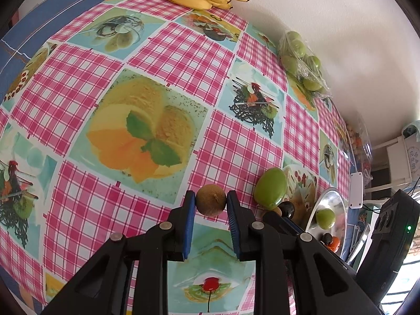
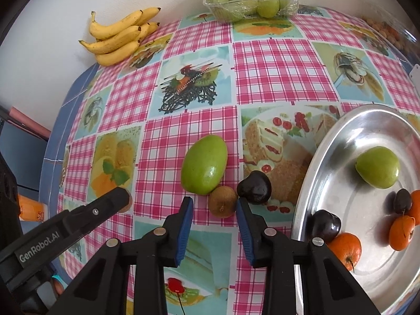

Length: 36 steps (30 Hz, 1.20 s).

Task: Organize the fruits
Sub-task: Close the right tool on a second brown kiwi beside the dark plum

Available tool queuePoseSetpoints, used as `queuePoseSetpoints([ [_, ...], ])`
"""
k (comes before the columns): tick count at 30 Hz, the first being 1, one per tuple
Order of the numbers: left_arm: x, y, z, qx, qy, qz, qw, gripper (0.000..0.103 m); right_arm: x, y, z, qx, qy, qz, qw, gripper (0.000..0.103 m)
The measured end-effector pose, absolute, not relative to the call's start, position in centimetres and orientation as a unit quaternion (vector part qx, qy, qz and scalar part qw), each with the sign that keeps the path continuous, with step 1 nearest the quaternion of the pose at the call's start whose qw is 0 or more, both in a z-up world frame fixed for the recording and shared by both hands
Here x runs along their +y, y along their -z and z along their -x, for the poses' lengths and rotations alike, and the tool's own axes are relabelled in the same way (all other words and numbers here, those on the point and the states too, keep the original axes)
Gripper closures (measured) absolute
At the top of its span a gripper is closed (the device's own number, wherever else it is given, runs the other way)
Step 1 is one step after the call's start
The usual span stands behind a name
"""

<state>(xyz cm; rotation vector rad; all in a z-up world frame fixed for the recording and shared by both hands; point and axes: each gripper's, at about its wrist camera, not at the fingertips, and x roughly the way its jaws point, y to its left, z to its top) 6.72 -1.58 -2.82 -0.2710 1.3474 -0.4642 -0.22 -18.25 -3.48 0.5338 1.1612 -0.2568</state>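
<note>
In the left wrist view my left gripper (image 1: 211, 195) is shut on a brown kiwi (image 1: 211, 204), with a blue pad pressed to each side of it just above the tablecloth. In the right wrist view my right gripper (image 2: 214, 202) stands open around a second kiwi (image 2: 223, 206). The right pad is at the fruit's edge and a gap shows beside the left pad. A big green mango (image 2: 204, 164) and a dark plum (image 2: 254, 186) lie just beyond that kiwi. The left gripper's finger (image 2: 115, 199) shows at the left of this view.
A steel plate (image 2: 367, 225) at the right holds a green fruit (image 2: 378, 166), dark plums (image 2: 325, 225) and oranges (image 2: 344, 248). Bananas (image 2: 118, 36) and a wrapped tray of green fruit (image 2: 249, 2) sit along the wall. The table edge runs down the left.
</note>
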Motion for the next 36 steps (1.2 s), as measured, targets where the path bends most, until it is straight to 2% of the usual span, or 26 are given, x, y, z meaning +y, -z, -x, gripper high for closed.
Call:
queuePoseSetpoints([
  [20,-1.64,2.84,-6.74,0.616,0.212,0.122,0.749,0.078,-17.80,3.86,-0.33,0.546,0.124,-0.225,0.797,0.076],
  [36,-1.57,2.65,-6.66,0.611,0.212,0.125,0.752,0.078,-18.00,2.93,0.46,0.535,0.115,-0.243,0.800,0.079],
])
